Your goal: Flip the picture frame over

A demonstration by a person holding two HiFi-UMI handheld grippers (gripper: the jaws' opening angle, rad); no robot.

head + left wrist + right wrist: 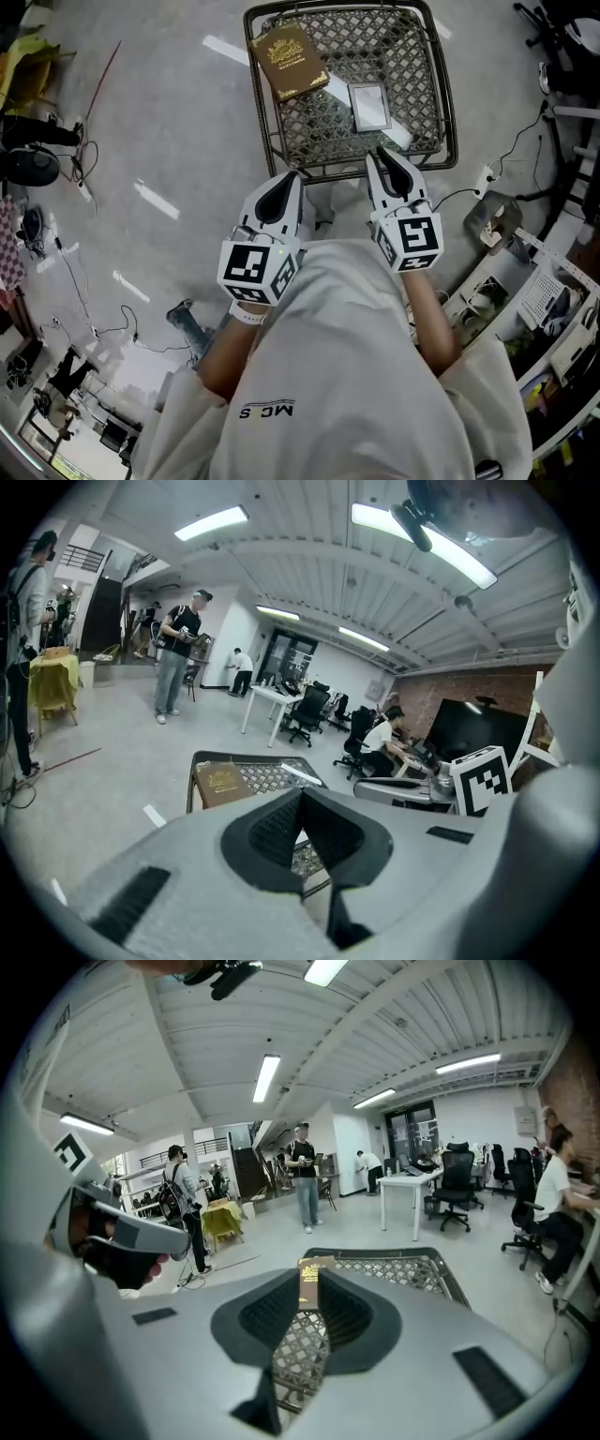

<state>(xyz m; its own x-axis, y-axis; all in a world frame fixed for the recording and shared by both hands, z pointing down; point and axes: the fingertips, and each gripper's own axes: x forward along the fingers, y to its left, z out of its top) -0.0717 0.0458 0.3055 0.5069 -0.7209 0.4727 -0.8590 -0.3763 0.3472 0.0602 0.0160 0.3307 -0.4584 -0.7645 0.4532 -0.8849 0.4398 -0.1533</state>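
Observation:
A small pale picture frame (369,105) lies flat on a black wire-mesh table (412,56), right of middle. A brown book-like case with a gold emblem (289,61) lies at the table's far left. It also shows in the left gripper view (221,783) and between the right jaws (310,1283). Both grippers hover side by side at the table's near edge, pointing at it. My left gripper (293,175) (300,795) has its tips together, with nothing in it. The jaws of my right gripper (379,153) (310,1279) stand a narrow gap apart and hold nothing.
Cables and a power strip (485,176) lie on the grey floor to the right of the table, beside cluttered shelving (553,309). More cables and gear line the left edge (37,169). People stand (177,653) and sit (382,738) by desks farther off.

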